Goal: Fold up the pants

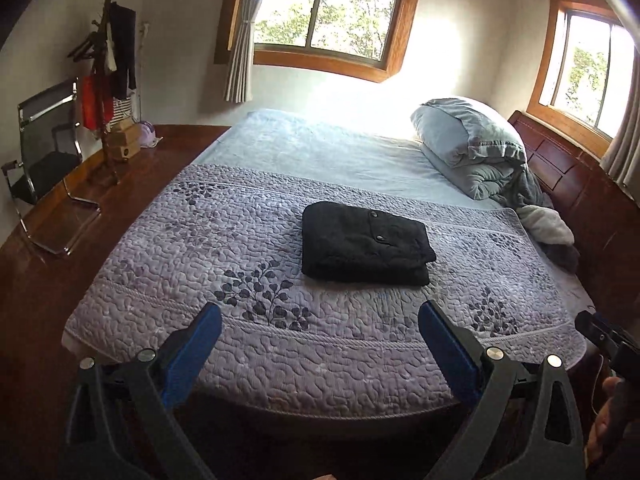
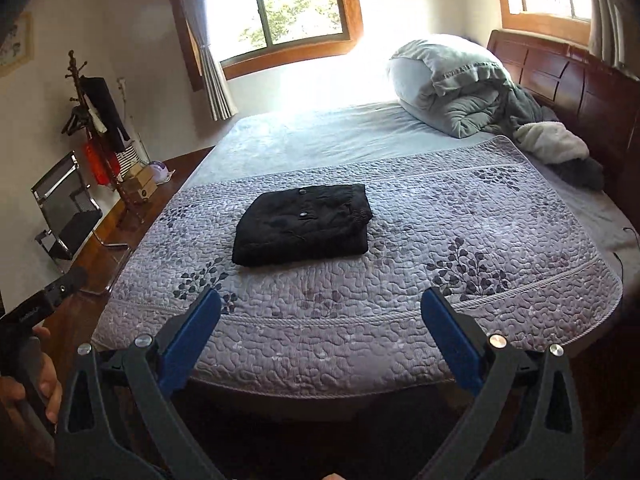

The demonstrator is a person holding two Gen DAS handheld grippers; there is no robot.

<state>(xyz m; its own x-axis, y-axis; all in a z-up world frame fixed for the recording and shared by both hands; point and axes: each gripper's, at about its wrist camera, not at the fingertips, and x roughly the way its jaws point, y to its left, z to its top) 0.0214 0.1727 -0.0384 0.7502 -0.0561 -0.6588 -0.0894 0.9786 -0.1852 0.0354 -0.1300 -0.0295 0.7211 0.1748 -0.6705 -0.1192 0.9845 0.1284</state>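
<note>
Lay folded, a black quilted pants [image 1: 362, 240] bundle, mid-frame on the purple quilted bedspread [image 1: 280, 344]. Looked soft, thick, light; best gripped at the layered edge. Held well back: left gripper [image 1: 320, 334] and right gripper [image 2: 320, 320], fingers apart, empty.

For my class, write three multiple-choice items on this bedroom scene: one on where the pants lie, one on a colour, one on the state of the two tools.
1. Where do the pants lie?
A. on the chair
B. on the quilted bedspread
C. on the floor

2. What colour are the pants?
A. black
B. red
C. white

3. In what state are the two tools?
A. both shut on cloth
B. one open, one shut
C. both open and empty

Answers:
1 B: the folded pants rest on the purple quilted bedspread.
2 A: the cloth is black in both views.
3 C: the left tool and right tool show spread fingers with nothing between.
</note>
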